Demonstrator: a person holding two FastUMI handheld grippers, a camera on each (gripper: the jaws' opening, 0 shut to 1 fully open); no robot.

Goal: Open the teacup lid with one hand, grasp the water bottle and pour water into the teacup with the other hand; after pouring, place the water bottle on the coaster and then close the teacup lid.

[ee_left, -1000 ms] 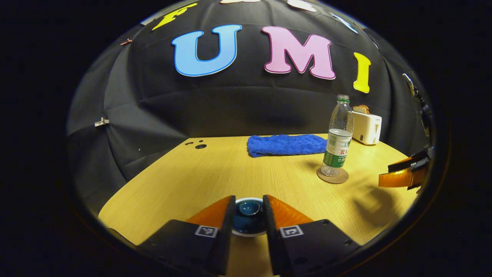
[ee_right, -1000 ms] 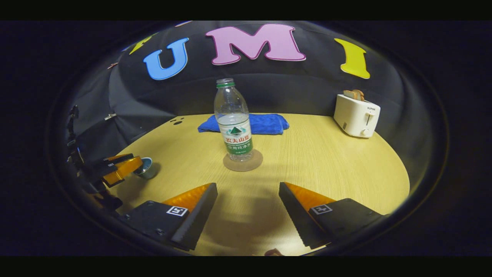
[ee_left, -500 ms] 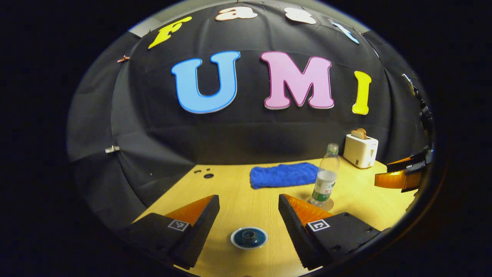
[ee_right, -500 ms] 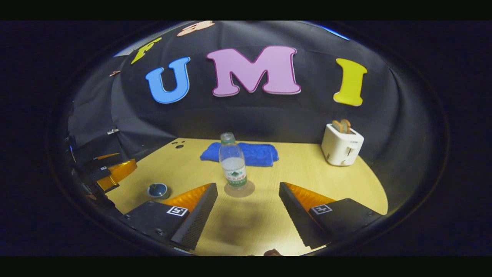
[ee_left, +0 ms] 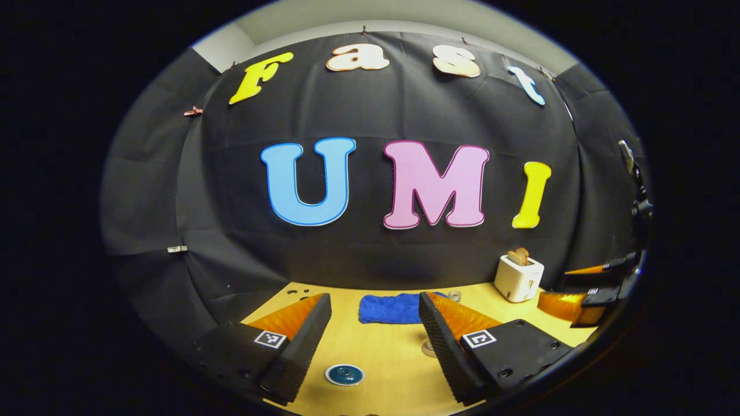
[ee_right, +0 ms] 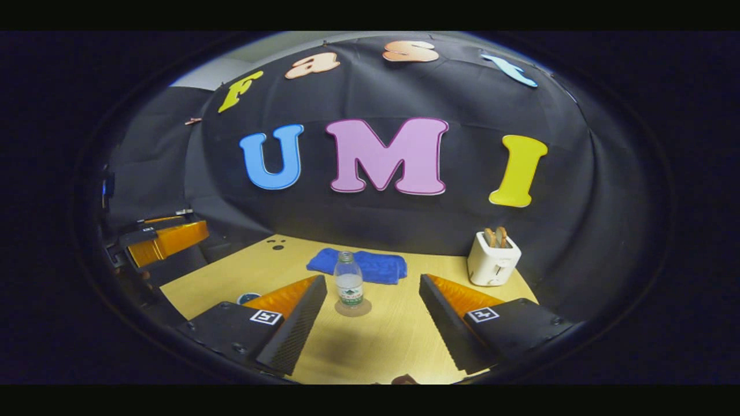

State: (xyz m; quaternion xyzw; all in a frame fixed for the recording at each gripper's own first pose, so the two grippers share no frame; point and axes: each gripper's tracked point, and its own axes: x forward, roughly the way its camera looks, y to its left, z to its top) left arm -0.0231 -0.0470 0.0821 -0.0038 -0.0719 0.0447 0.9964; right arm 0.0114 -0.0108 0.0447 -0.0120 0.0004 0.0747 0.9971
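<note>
We held both grippers, left (ee_left: pixel 374 341) and right (ee_right: pixel 373 320), spread wide and empty above the table (ee_right: pixel 381 346); the lidded teacup (ee_left: pixel 344 374) sat below, the water bottle (ee_right: pixel 349 283) upright on its coaster (ee_right: pixel 353 308).

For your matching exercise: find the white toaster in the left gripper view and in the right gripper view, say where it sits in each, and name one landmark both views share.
Left gripper view: the white toaster stands at the table's far right, right of the blue towel.
Right gripper view: the toaster is right of centre, at the table's back edge, above the right finger.
Shared landmark: the blue towel, lying left of the toaster in both.
</note>
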